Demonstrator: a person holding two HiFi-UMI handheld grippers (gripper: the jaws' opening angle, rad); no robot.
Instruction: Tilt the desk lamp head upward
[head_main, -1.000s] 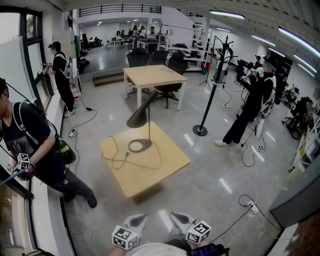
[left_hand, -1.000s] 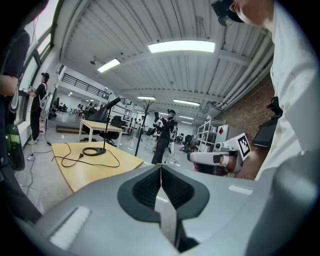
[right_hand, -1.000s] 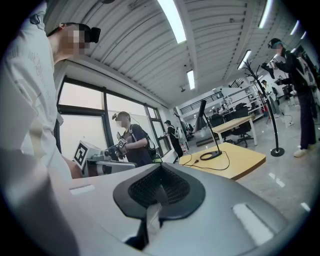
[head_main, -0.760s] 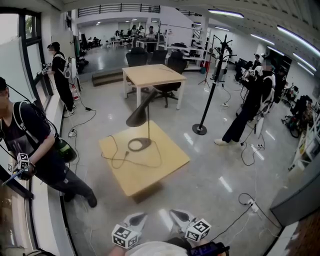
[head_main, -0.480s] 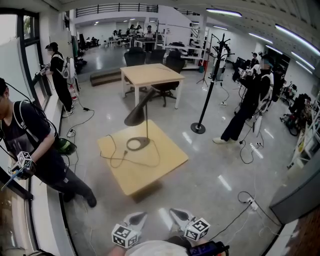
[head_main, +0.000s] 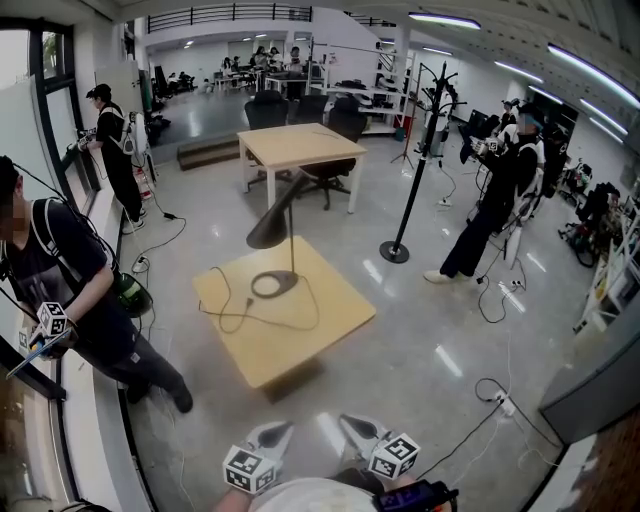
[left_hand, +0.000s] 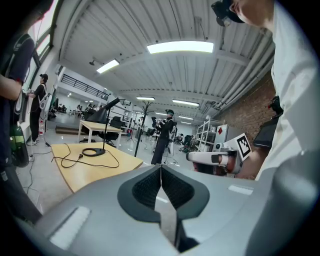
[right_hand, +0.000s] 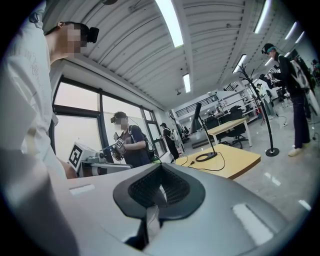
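Observation:
A black desk lamp stands on a low wooden table (head_main: 300, 340) some way ahead of me on the floor. Its cone head (head_main: 268, 228) slopes down to the left, above a ring base (head_main: 274, 285). The lamp's cord (head_main: 235, 312) lies looped on the tabletop. My left gripper (head_main: 284, 433) and right gripper (head_main: 346, 427) sit at the bottom edge, near my body and far from the lamp. Both are shut with nothing between the jaws. The left gripper view shows the lamp base (left_hand: 93, 152) beyond my left gripper (left_hand: 161, 172). The right gripper view shows the lamp head (right_hand: 196, 112) beyond my right gripper (right_hand: 160, 172).
A black coat stand (head_main: 405, 150) rises right of the low table. A taller desk (head_main: 300, 145) with office chairs stands behind it. A person (head_main: 70, 290) leans at the left window wall; another (head_main: 495, 200) stands at the right. Cables and a power strip (head_main: 500, 403) lie on the floor.
The head view has drifted slightly, so the lamp table sits a little higher and further left in the picture. Both grippers have kept still and shut.

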